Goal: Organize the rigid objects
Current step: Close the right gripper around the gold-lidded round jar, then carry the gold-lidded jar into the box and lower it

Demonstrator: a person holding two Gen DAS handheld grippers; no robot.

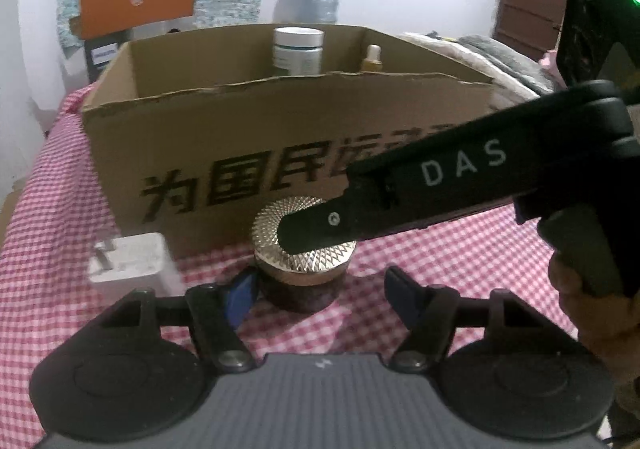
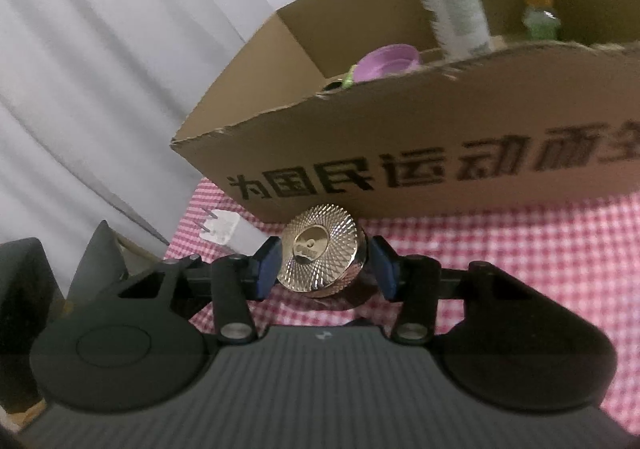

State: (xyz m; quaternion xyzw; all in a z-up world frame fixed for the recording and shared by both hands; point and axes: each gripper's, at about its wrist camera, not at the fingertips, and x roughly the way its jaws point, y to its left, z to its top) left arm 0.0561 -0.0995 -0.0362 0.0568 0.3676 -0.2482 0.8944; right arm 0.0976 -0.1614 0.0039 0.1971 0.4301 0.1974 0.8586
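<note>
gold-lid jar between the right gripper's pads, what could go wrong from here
1. The right gripper brackets the jar near its smooth gold lid; a shallow grip might slip on lifting.
2. The cardboard box wall rises directly behind; a low lift could strike its torn rim.
3. The left gripper sits close around the same jar, so the two grippers may collide.

A red-checked cloth (image 1: 460, 249) carries a cardboard box (image 1: 248, 137), a gold-lidded jar (image 2: 320, 249) and a white plug (image 1: 128, 261) (prongs outward).
</note>
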